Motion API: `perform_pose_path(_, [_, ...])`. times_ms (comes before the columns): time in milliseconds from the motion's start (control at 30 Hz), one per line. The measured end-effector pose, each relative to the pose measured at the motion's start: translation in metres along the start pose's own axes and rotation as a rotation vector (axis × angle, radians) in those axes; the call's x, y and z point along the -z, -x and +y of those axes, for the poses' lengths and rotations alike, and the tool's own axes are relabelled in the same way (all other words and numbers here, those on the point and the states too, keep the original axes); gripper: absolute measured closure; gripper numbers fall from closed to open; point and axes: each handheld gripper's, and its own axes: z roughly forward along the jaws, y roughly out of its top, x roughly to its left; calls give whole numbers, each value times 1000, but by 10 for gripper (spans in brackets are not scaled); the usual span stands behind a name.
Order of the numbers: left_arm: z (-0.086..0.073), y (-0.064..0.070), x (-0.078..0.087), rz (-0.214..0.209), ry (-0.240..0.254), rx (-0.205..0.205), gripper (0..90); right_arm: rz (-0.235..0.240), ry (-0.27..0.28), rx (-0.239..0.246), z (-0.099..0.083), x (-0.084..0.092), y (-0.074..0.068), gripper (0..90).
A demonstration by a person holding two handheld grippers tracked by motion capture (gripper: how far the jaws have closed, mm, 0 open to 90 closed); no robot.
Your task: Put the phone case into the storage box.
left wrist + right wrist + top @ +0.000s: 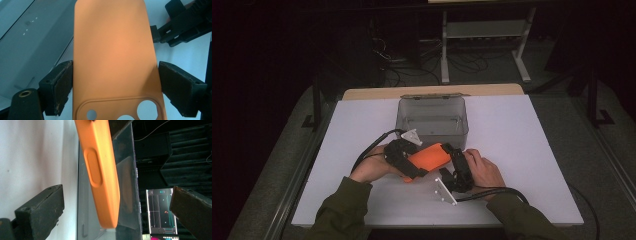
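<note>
White tabletop [522,150] carries a clear plastic box [432,119], and just in front of it an orange phone case [428,159] is held off the surface. It looks light, soft and bendy, so the long edges near the camera cutouts seem the safest hold. The left tongs [115,82] are clamped across its width there. The right tongs [117,207] stand wide apart around its free end, pads not pressing on it.

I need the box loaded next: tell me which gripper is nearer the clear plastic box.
Left. The left gripper, clamped on the orange phone case, sits just in front of the clear plastic box; the right gripper is farther back, jaws open around the case's end.
</note>
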Motion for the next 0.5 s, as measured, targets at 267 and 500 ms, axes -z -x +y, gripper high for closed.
perform_pose_path(267, [0,0,1,3,5,11,150,-6,5,23,6,-2,-2,0])
perform_pose_path(500, [0,-1,1,6,3,13,150,-21,12,51,13,-6,-1,0])
